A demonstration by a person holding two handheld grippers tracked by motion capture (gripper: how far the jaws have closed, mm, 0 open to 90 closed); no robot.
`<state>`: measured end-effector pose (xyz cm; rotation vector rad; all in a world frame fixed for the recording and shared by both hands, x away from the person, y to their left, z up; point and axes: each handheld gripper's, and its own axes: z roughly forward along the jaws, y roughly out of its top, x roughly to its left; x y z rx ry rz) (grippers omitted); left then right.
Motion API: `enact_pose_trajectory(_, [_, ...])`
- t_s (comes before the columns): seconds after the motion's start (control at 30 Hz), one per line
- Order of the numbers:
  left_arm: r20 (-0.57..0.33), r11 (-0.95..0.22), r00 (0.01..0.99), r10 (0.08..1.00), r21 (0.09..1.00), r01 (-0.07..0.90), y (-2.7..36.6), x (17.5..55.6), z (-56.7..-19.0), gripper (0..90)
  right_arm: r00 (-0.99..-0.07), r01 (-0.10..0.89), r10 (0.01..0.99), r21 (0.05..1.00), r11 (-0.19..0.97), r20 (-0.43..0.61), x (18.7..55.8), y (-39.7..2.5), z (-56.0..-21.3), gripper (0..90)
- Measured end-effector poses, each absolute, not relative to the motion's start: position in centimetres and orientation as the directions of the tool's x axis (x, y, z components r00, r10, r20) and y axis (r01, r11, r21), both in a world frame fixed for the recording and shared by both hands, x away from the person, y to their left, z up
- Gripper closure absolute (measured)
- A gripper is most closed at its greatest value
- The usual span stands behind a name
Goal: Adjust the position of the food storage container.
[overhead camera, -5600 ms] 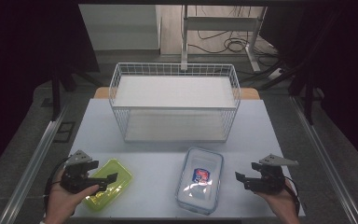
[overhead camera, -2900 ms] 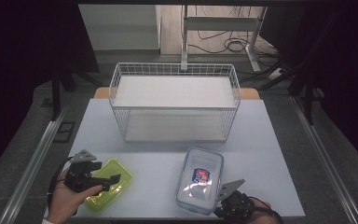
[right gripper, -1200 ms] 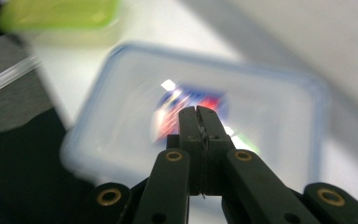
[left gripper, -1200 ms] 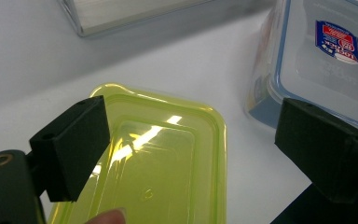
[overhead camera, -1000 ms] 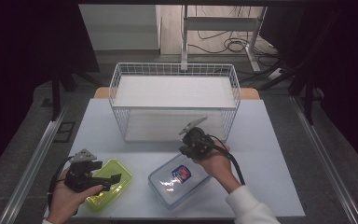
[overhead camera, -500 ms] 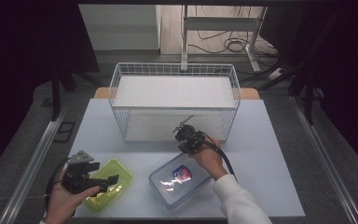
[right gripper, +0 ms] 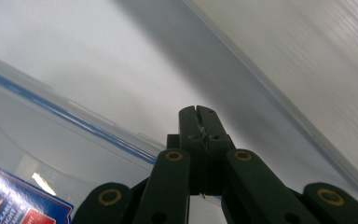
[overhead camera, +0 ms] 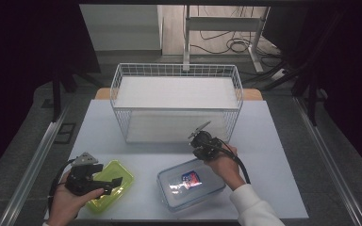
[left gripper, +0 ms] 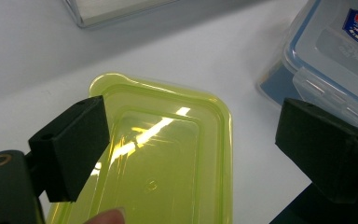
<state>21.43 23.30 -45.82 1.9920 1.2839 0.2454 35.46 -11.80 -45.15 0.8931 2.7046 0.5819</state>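
Observation:
A clear lidded box with blue clips and a red-blue label (overhead camera: 191,184) lies on the table's near middle, turned at an angle. My right gripper (overhead camera: 196,146) is shut, with nothing between its jaws, at the box's far edge; the right gripper view shows its closed tips (right gripper: 198,112) just past the box's blue rim (right gripper: 98,133). A yellow-green lidded box (overhead camera: 113,184) sits at the near left. My left gripper (overhead camera: 109,185) hovers open over it, jaws spread wide above the green lid (left gripper: 168,154).
A white wire basket (overhead camera: 178,100) stands at the back middle of the pale table (overhead camera: 273,155), just beyond my right gripper. Metal rails run along both table sides. The clear box's corner (left gripper: 326,60) lies right of the green box.
My right gripper came from the near right, shut, and moved to the clear box's far side. The box has turned and slid left. The left gripper has stayed open over the green box.

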Motion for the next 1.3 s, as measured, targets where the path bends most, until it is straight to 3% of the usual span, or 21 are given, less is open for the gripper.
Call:
enact_pose_trajectory(0.37, [-0.224,-0.222,0.479,0.849,0.671,0.707,23.2,21.4,-45.8,9.5,-0.774,0.536,0.627,0.434,0.724,-0.089,34.6,-13.8,-45.4,89.3])
enact_pose_trajectory(0.6, [-0.222,-0.225,0.48,0.849,0.67,0.707,23.3,21.5,-45.9,9.5,-0.785,0.515,0.618,0.515,0.686,-0.038,33.3,-15.0,-43.7,89.3])
enact_pose_trajectory(0.97, [-0.223,-0.224,0.479,0.849,0.67,0.708,23.2,21.5,-45.9,9.5,-0.894,0.381,0.448,0.568,0.73,0.024,25.2,-15.1,-42.1,89.3])
enact_pose_trajectory(1.3, [-0.221,-0.231,0.486,0.846,0.668,0.707,22.6,21.4,-45.8,9.4,-0.955,0.286,0.283,0.514,0.809,0.085,19.3,-13.1,-45.6,89.3])
